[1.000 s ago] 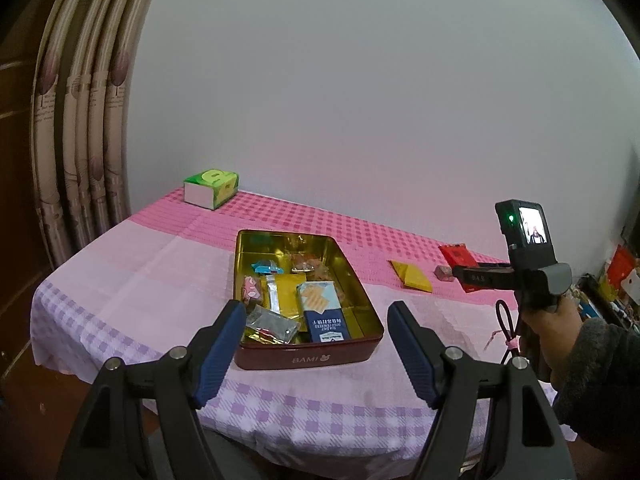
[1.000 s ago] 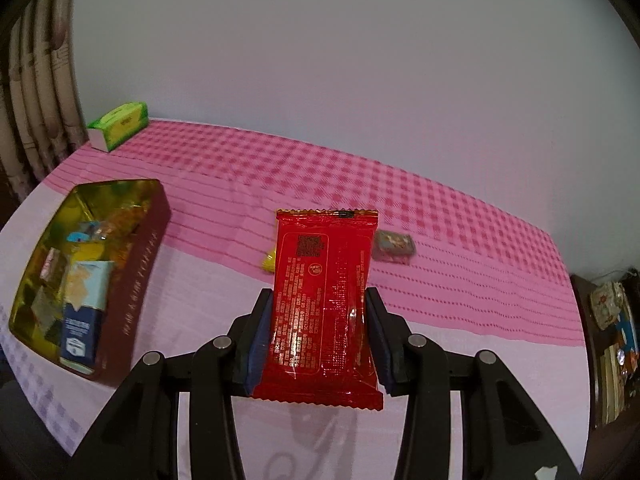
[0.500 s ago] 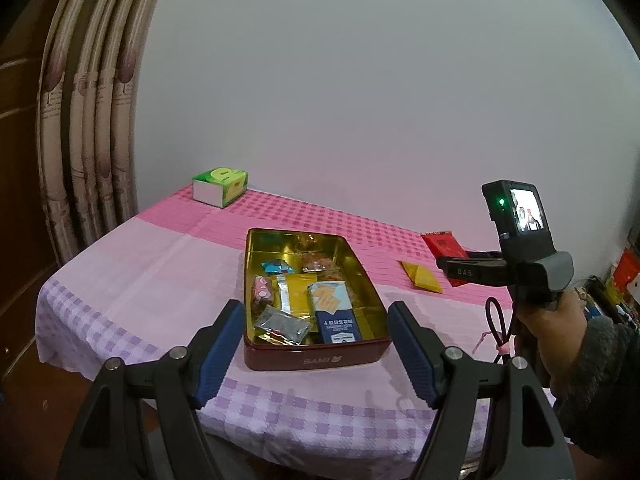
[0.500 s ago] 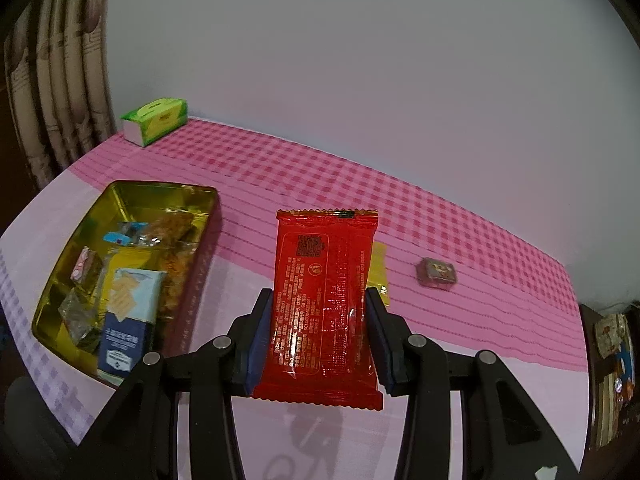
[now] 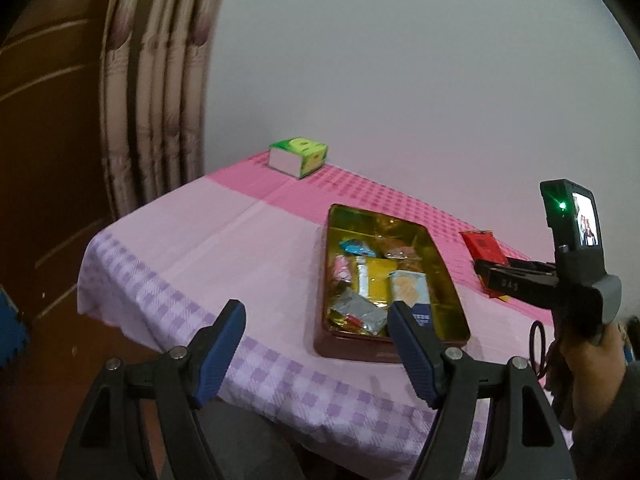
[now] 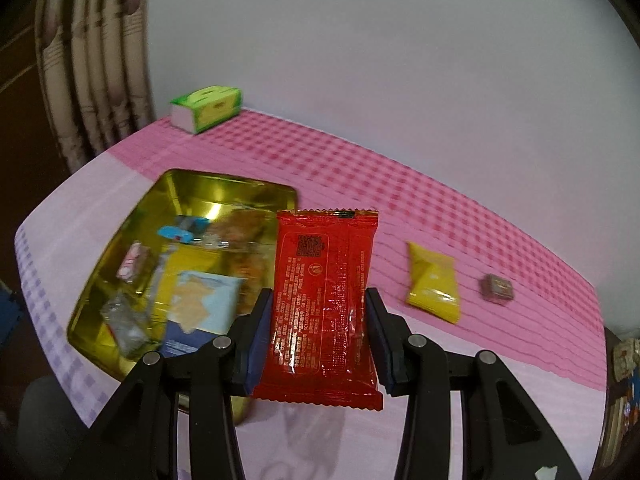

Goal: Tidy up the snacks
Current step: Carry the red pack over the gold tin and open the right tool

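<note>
My right gripper point(image 6: 320, 316) is shut on a red snack packet point(image 6: 326, 300) and holds it in the air beside the right edge of the gold tin point(image 6: 132, 216). The tin holds several snacks, among them a blue cracker pack point(image 6: 200, 308). In the left wrist view the tin point(image 5: 448, 272) sits ahead on the table, with the red packet point(image 5: 482, 246) and the right gripper point(image 5: 496, 276) to its right. My left gripper point(image 5: 316, 336) is open and empty, held in front of the table's near edge. A yellow packet point(image 6: 432, 280) and a small brown wrapped sweet point(image 6: 497, 287) lie on the cloth to the right.
A green tissue box point(image 6: 208, 108) point(image 5: 299, 157) stands at the table's far left corner. The pink and purple checked tablecloth point(image 5: 224, 240) covers the table. A striped curtain point(image 5: 156, 80) hangs at the left. A white wall is behind.
My right gripper has carried the red packet left, toward the tin. My left gripper has swung left, so the tin now sits to the right of its view.
</note>
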`<action>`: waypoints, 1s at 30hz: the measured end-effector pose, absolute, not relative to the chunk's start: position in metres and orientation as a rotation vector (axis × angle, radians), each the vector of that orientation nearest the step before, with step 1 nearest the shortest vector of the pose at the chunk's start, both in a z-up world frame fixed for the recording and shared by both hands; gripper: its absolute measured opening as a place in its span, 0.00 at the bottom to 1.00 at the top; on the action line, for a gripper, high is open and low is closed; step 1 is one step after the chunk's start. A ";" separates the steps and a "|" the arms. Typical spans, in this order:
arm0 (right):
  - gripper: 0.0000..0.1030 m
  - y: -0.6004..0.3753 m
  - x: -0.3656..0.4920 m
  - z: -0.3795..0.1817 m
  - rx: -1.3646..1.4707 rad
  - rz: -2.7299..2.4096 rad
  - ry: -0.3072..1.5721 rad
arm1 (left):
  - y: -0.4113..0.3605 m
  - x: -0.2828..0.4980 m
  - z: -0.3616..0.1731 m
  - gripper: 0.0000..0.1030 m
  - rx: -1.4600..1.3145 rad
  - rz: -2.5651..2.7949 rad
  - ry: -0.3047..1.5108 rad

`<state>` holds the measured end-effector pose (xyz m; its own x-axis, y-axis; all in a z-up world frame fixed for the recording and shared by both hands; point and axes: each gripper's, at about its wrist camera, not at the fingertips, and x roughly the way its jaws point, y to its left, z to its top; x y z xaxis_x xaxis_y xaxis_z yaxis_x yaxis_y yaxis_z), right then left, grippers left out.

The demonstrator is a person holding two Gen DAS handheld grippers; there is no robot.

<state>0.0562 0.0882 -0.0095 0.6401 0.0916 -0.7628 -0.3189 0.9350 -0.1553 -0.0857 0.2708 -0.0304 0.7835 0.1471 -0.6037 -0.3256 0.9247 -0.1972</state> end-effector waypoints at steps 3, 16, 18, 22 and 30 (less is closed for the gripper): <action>0.40 0.109 0.053 -0.014 -0.307 0.276 0.851 | 0.273 -0.086 -0.031 0.73 -0.304 0.264 0.622; 0.40 0.183 0.054 -0.037 -0.355 0.388 0.901 | 0.277 -0.079 -0.037 0.73 -0.316 0.270 0.658; 0.40 0.187 0.056 -0.043 -0.357 0.391 0.915 | 0.277 -0.079 -0.037 0.73 -0.318 0.271 0.658; 0.40 0.188 0.058 -0.052 -0.348 0.396 0.929 | 0.277 -0.077 -0.038 0.73 -0.318 0.270 0.665; 0.71 0.185 0.057 -0.063 -0.293 0.465 0.945 | 0.275 -0.075 -0.040 0.73 -0.299 0.274 0.670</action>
<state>0.0569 0.1848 -0.0626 0.4981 0.2527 -0.8295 -0.5034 0.8632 -0.0393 -0.0747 0.2751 -0.0403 0.7511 0.1511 -0.6426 -0.3417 0.9219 -0.1825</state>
